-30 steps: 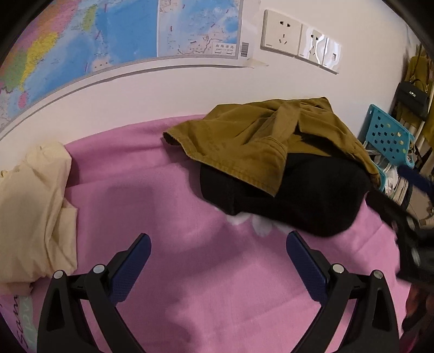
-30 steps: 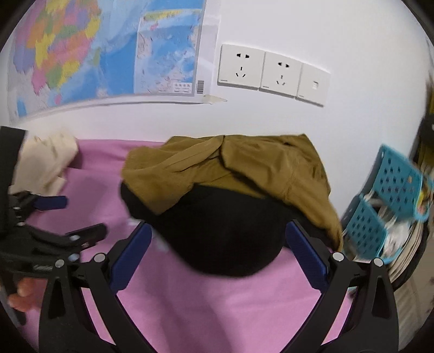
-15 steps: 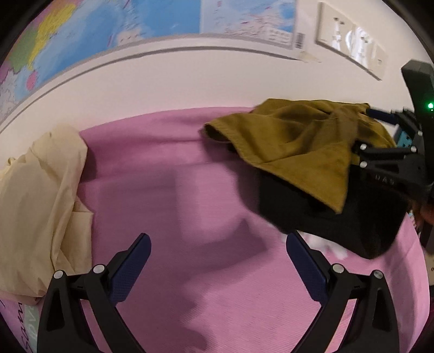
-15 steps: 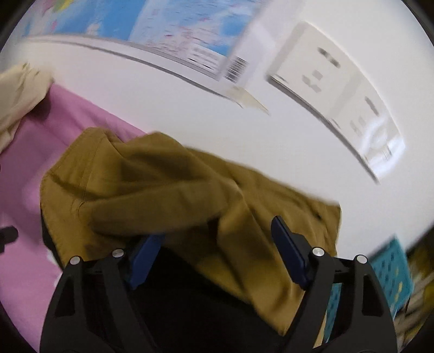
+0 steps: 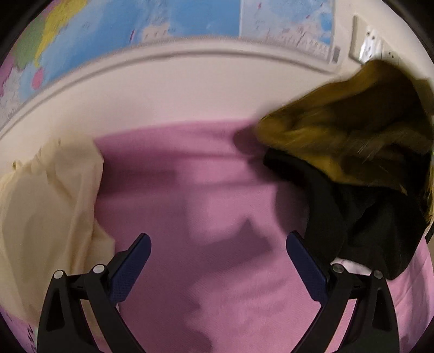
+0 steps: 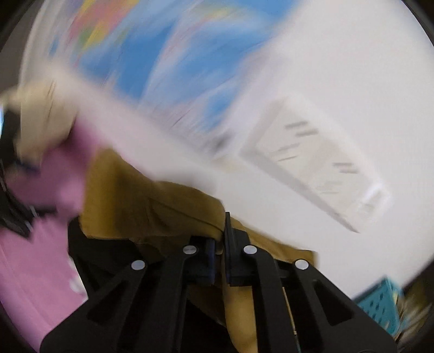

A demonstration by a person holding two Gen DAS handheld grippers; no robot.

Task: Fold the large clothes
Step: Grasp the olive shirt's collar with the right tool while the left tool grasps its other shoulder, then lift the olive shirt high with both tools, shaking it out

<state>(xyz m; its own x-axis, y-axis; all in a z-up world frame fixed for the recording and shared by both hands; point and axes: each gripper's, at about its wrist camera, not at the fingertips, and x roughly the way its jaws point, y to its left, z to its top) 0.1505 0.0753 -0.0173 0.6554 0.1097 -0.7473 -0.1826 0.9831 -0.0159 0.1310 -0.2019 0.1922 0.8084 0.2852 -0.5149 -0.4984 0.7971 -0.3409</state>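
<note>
An olive-brown garment (image 5: pixel 347 127) is lifted at the right of the left wrist view, over a black garment (image 5: pixel 360 217) on the pink cloth (image 5: pixel 203 190). My right gripper (image 6: pixel 220 244) is shut on the olive-brown garment (image 6: pixel 141 206) and holds it up; this view is blurred. My left gripper (image 5: pixel 218 249) is open and empty above the pink cloth, left of the black garment.
A cream garment (image 5: pixel 46 203) lies crumpled at the left of the pink cloth. A map (image 5: pixel 162 24) and wall sockets (image 6: pixel 312 168) are on the white wall behind. A teal perforated basket (image 6: pixel 379 306) stands at the right.
My right gripper has shut on the olive-brown garment and pulled it up off the black one. The left gripper has stayed open and swung left.
</note>
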